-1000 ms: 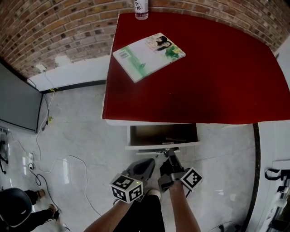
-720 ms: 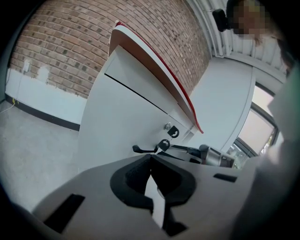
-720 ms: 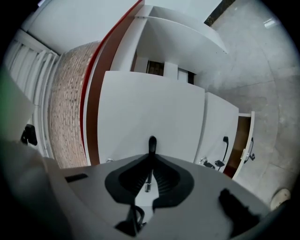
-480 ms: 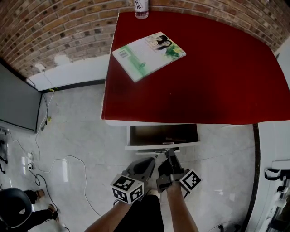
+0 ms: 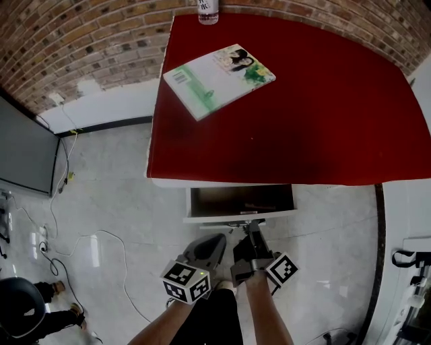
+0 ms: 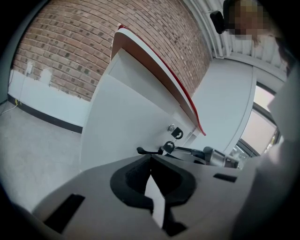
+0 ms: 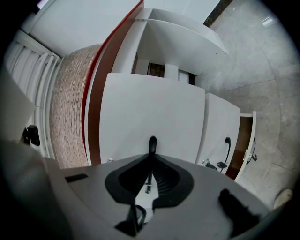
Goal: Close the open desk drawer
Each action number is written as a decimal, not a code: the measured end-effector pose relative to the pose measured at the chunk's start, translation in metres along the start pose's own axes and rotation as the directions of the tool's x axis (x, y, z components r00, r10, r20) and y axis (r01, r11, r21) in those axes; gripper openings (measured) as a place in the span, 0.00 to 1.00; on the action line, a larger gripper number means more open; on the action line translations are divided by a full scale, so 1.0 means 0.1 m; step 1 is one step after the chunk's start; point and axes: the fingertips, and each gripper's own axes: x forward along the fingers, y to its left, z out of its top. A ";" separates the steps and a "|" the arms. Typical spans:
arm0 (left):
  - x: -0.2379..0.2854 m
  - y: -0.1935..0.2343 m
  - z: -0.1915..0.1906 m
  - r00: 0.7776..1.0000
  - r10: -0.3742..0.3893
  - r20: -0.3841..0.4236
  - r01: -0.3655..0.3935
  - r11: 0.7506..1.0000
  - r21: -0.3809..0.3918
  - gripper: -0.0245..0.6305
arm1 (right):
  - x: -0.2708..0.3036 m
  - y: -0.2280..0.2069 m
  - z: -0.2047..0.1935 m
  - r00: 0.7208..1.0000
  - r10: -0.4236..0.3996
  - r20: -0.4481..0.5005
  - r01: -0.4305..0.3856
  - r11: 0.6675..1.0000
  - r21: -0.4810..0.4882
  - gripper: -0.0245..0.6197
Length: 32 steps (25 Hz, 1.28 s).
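The open drawer [image 5: 239, 200] juts out from under the red desk top [image 5: 303, 114], its white front [image 5: 202, 217] facing me. My right gripper [image 5: 250, 231] is at the black drawer handle [image 7: 152, 143]. Its jaws have just been closing and are now shut on the handle, which runs between them in the right gripper view. My left gripper [image 5: 220, 238] hovers just left of it, below the drawer front, with its jaws shut and nothing between them. In the left gripper view the handle [image 6: 149, 151] and a key [image 6: 178, 133] show ahead.
A green-and-white book [image 5: 219, 77] and a bottle [image 5: 207, 12] lie on the desk top. Cables [image 5: 101, 242] trail over the floor at the left, beside a dark panel [image 5: 27, 151]. A person [image 5: 27, 310] crouches at the lower left. Another black handle [image 7: 227, 146] shows on a neighbouring white front.
Both grippers stay where they were at the drawer front. Only the head view has shifted slightly.
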 end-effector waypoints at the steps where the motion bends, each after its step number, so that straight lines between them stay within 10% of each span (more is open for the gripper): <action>1: 0.00 0.00 0.00 1.000 0.000 0.003 0.000 1.000 -0.002 0.05 | 0.00 0.00 0.01 1.000 0.000 -0.001 0.000 1.000 -0.001 0.09; 32: 0.11 0.11 0.01 1.000 0.016 0.003 -0.016 0.999 -0.040 0.05 | 0.35 0.02 0.13 1.000 -0.009 -0.008 0.009 1.000 0.030 0.09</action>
